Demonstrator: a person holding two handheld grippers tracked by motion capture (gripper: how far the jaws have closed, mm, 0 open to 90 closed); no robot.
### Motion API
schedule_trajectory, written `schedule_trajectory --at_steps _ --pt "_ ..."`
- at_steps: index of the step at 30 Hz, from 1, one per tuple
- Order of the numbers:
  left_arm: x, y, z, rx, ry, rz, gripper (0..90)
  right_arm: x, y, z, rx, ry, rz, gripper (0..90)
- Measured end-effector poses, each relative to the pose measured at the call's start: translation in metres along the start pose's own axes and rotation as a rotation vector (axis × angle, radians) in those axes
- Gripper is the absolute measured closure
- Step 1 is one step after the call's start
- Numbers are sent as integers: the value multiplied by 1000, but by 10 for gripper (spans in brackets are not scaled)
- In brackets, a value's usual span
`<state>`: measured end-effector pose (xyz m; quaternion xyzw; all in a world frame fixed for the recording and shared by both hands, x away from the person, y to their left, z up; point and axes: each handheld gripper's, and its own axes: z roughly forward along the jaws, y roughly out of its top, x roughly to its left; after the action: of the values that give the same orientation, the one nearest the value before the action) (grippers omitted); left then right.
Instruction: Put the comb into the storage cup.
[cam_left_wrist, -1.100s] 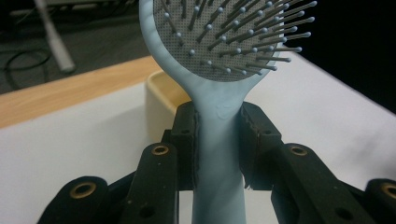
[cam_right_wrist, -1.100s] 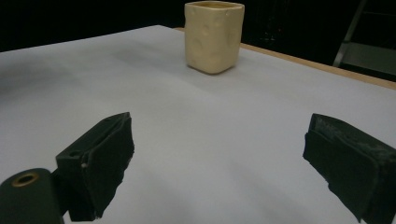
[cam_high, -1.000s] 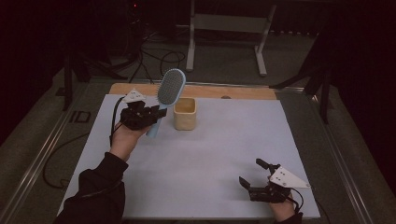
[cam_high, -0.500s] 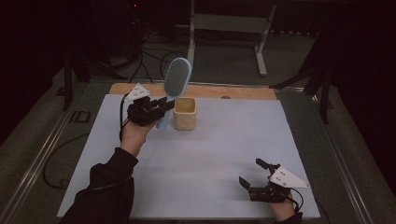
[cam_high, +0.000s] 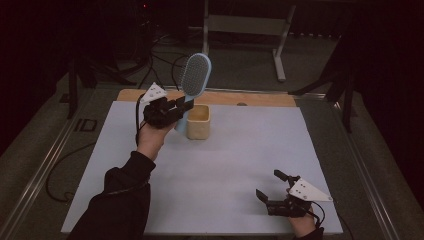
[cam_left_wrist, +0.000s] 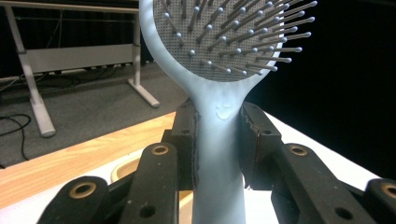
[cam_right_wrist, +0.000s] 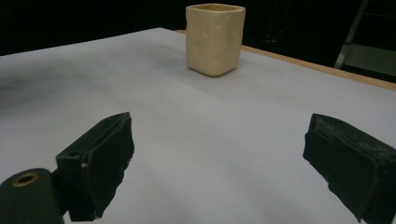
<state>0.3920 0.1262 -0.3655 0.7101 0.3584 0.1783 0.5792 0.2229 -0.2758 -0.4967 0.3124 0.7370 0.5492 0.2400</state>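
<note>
A cream square cup (cam_high: 199, 122) stands toward the far side of the white table (cam_high: 220, 170), left of centre; its inside cannot be made out from the high view, and the right gripper view shows its dimpled outer walls (cam_right_wrist: 215, 39) but not its contents; no view looks down into it far enough to tell what it holds.

The left gripper (cam_high: 175, 109) is raised above the table just left of the cup, its jaws clamped on the handle of a pale blue hairbrush (cam_high: 192, 80); the brush stands nearly upright, its oval head up and tilted slightly right, above the cup's far left corner; the lower end of the handle drops just beside the cup's left wall.

The left gripper view alone shows the grip close up: the brush handle (cam_left_wrist: 219, 158) runs between the two black jaws, pressed on both sides, with a small smiling face moulded just below the grey pad of ball-tipped bristles; the cup's rim (cam_left_wrist: 122, 169) shows low down behind the jaws, and beyond it the wooden far edge of the table.

The right gripper (cam_high: 274, 192) rests at the near right of the table, well apart from cup and brush, its jaws spread wide with nothing between them; its own view shows bare white surface between them.
</note>
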Motion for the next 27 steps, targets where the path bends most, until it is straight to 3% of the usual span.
schedule_trajectory --at_steps 14,27 --pt "2 8 13 -46 0 19 703 0 0 0 -3 0 4 82" --pt "4 20 34 -96 -18 -26 703 0 0 -1 -5 0 10 82"
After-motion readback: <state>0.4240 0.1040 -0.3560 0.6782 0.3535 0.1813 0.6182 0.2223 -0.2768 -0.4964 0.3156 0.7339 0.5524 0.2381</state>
